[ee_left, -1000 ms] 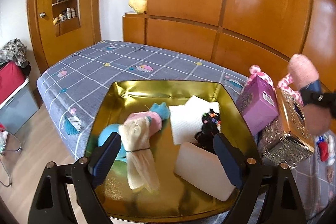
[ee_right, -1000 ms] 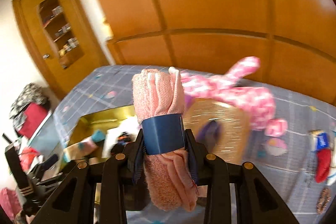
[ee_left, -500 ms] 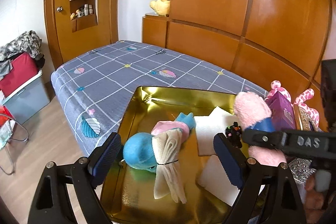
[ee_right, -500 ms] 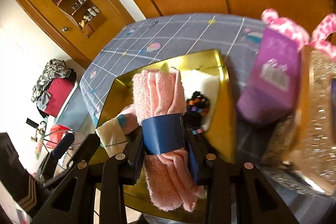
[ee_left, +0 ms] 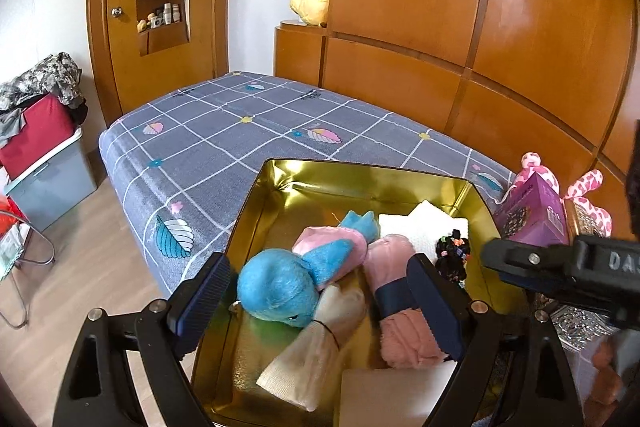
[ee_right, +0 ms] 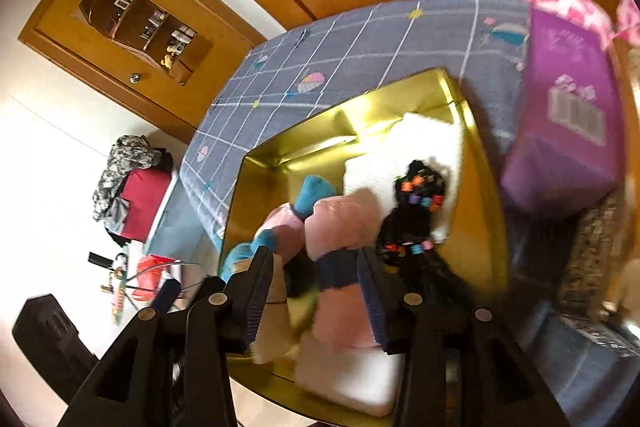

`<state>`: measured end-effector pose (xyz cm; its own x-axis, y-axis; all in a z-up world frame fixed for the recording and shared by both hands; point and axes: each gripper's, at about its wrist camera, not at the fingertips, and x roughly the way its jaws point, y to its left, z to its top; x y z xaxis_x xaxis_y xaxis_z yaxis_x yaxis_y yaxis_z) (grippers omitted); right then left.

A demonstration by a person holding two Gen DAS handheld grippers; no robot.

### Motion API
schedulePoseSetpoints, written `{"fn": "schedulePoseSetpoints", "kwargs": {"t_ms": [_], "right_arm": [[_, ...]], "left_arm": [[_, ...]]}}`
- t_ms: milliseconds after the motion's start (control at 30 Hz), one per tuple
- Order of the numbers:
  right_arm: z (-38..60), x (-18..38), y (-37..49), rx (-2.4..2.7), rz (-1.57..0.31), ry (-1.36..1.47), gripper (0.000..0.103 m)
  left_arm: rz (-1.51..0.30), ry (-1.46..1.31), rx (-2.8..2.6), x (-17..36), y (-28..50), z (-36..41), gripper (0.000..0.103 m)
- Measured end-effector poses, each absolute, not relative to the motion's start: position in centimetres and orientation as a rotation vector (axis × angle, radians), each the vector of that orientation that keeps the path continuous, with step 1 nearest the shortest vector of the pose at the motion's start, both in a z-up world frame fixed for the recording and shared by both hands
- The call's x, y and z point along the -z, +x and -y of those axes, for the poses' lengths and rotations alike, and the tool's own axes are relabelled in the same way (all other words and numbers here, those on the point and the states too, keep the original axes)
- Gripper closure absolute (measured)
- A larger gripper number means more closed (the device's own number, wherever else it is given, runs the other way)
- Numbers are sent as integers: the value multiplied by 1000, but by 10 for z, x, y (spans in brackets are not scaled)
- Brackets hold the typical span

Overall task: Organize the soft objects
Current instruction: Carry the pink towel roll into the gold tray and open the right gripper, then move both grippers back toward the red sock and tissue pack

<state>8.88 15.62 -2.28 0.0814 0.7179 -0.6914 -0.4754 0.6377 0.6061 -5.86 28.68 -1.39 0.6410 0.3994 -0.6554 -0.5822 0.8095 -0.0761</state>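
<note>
Right wrist: fingers (ee_right: pixel 316 291) just parting around pink towel roll (ee_right: pixel 344 223).

Pink rolled towel (ee_left: pixel 394 301) with blue band, lying in gold tin (ee_left: pixel 256 211) beside blue plush (ee_left: pixel 280 283).

The right wrist view is smeared, so the black hair-tie bundle (ee_right: pixel 416 215) loses detail. The left gripper (ee_left: pixel 320 301) finger covers part of the pink rolled towel (ee_left: pixel 394 297). The white pad (ee_left: pixel 394 393) is cut off at the gold tin's (ee_left: pixel 248 227) near edge.
</note>
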Motion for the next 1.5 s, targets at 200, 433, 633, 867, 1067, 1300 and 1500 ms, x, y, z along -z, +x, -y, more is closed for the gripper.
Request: {"fn": "schedulePoseSetpoints", "kwargs": {"t_ms": [200,433,633,867,1067,1300,1500], "right_arm": [[-131,11,74,-829,-1081,125,59],[-109,-5,48,-752,-914,-59,57],[-87,-12,37,-687,-826,-94,57],[-47,-16,37,-598,-782,-103,57],[2,-11,51,-490,-791,-75,57],[73,0,67,-335,-813,-67,57],[154,0,80,-170,-816,-20,57]], "left_arm": [[-661,-285,-548,11,-58,-281,13],[-644,-271,-516,6,-58,-270,11],[-636,-241,-476,2,-57,-258,11],[-635,-211,-417,1,-54,-240,11],[-650,-175,-345,5,-50,-217,11],[-670,-112,-222,8,-45,-181,11],[-699,-35,-47,8,-37,-138,11]]}}
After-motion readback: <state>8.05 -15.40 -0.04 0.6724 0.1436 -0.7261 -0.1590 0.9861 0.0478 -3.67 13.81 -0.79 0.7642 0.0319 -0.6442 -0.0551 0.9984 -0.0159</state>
